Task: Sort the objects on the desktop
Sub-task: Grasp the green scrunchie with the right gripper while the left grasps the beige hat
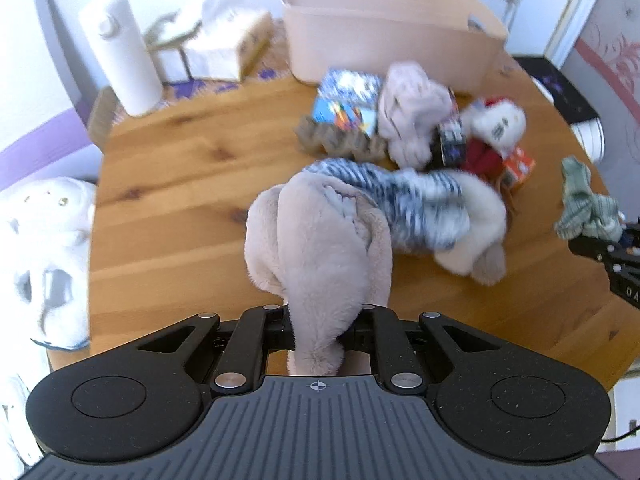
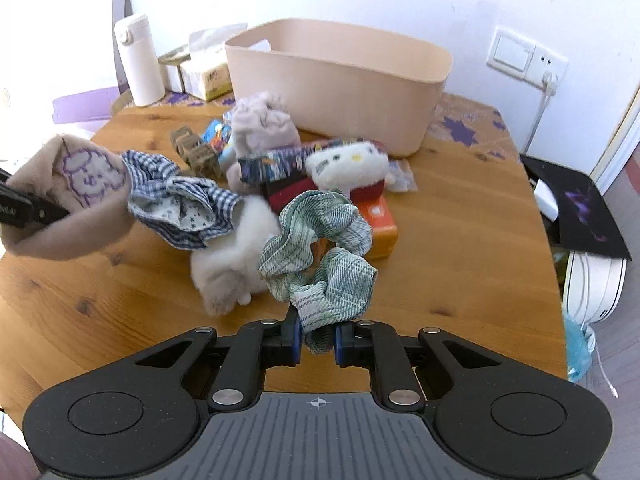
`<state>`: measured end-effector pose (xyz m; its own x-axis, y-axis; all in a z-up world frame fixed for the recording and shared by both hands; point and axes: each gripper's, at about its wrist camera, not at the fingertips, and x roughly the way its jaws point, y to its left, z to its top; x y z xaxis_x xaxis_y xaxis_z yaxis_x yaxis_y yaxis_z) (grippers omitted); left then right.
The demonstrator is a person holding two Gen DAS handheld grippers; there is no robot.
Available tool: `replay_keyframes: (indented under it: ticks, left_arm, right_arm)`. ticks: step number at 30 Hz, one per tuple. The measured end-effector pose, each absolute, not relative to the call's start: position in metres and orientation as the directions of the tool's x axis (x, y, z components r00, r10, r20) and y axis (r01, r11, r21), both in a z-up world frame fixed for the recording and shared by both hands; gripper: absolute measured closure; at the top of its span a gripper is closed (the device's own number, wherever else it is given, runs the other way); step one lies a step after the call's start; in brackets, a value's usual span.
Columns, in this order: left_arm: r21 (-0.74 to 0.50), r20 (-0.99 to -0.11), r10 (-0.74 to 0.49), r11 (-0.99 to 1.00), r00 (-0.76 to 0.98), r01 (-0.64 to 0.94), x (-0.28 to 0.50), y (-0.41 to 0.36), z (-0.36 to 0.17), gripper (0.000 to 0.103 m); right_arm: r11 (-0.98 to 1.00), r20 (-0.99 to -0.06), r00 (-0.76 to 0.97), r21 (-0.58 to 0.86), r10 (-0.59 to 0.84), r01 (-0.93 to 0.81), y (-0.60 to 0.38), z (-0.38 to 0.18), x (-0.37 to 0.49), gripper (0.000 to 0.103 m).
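Two grippers each hold a soft item above a wooden bench. To do this step well, lift both clear of the pile, then carry them over the rim of the beige basket at the back before letting go. The left gripper is clenched on a beige plush pouch, with a blue checked cloth trailing from it. The right gripper is clamped on a green plaid scrunchie.
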<state>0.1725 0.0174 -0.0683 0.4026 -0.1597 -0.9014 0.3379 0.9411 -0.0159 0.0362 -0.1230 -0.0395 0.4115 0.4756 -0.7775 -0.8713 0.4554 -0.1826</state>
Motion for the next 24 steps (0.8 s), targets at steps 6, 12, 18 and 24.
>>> replay_keyframes:
  ticks: [6, 12, 18, 24]
  left_arm:
    - [-0.033, -0.867, -0.173, 0.956, 0.467, 0.293, 0.187, 0.025, -0.037, 0.09]
    - [-0.046, -0.814, -0.202, 0.957, 0.544, 0.287, 0.208, 0.021, -0.008, 0.09]
    - [-0.039, -0.768, -0.223, 0.952, 0.6, 0.303, 0.236, 0.008, 0.015, 0.09]
    - [-0.043, -0.741, -0.249, 0.944, 0.624, 0.326, 0.263, -0.009, 0.027, 0.09]
  right_arm:
    - [0.445, -0.75, 0.431, -0.204, 0.502, -0.872, -0.12, -0.025, 0.037, 0.089]
    - [0.433, -0.721, 0.456, -0.237, 0.522, -0.87, -0.113, -0.011, 0.044, 0.089]
    - [0.419, -0.687, 0.488, -0.284, 0.538, -0.863, -0.098, 0.002, 0.053, 0.089]
    - [0.428, -0.658, 0.511, -0.302, 0.553, -0.852, -0.078, 0.015, 0.065, 0.089]
